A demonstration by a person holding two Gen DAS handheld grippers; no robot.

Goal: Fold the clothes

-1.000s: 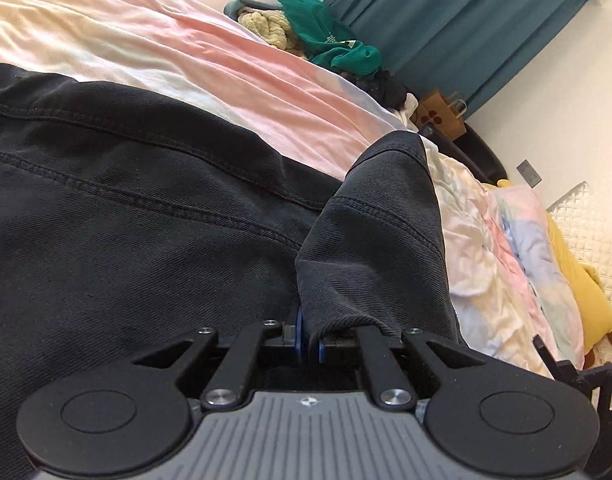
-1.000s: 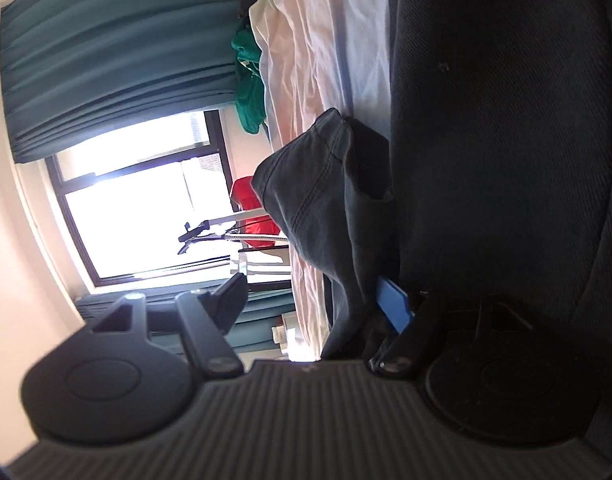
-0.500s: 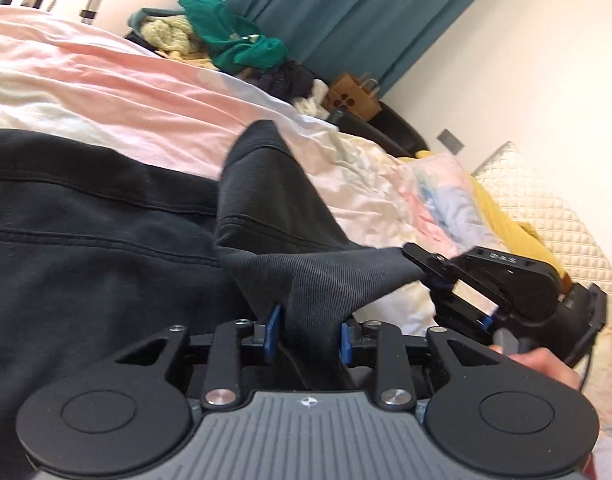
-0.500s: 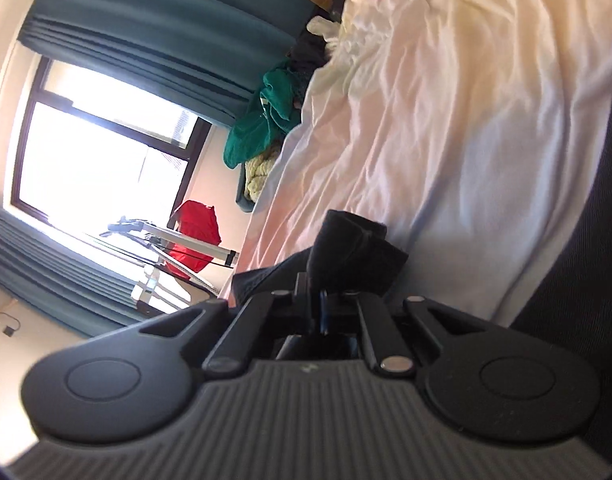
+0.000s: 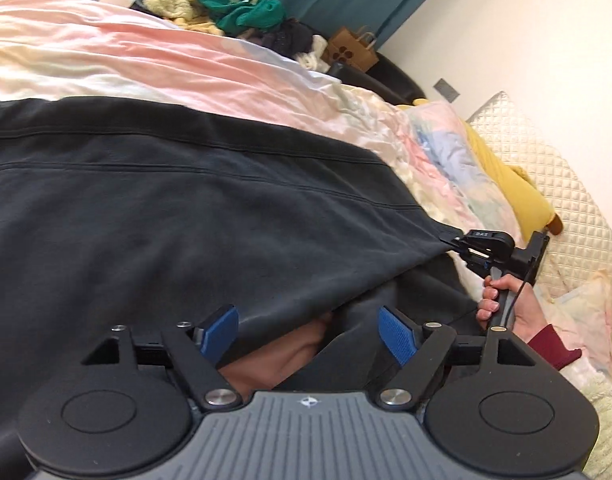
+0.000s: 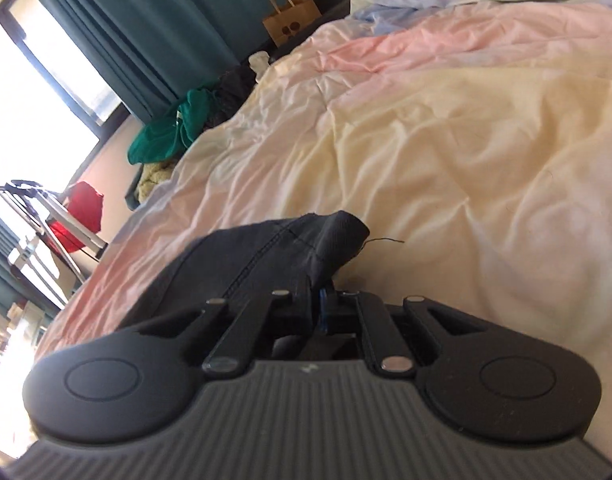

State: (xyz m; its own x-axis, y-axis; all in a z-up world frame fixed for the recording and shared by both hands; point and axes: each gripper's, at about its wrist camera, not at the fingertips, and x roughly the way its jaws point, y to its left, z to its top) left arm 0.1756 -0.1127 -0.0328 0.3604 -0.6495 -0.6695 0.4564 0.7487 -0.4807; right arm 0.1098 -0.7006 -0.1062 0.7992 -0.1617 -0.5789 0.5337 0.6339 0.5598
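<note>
A dark grey denim garment (image 5: pixel 178 216) lies spread over the bed. My left gripper (image 5: pixel 308 330) is open just above its near edge, its blue pads (image 5: pixel 394 334) apart with nothing between them. My right gripper (image 6: pixel 320 300) is shut on a corner of the garment (image 6: pixel 290 244) and holds it low over the bedspread. In the left wrist view the right gripper (image 5: pixel 450 242) pinches the garment's right corner and pulls the edge taut, with a hand on its handle.
The pastel pink, yellow and blue bedspread (image 6: pixel 446 128) covers the bed. A pile of green and dark clothes (image 5: pixel 242 8) and a brown paper bag (image 5: pixel 352 46) sit beyond the far edge. Teal curtains (image 6: pixel 118 12), a yellow pillow (image 5: pixel 506 188) and a quilted headboard (image 5: pixel 566 184) border the bed.
My left gripper has opened and let go of the garment fold. The raised fold has been laid out flat. My right gripper has carried its corner out to the right, still shut on it.
</note>
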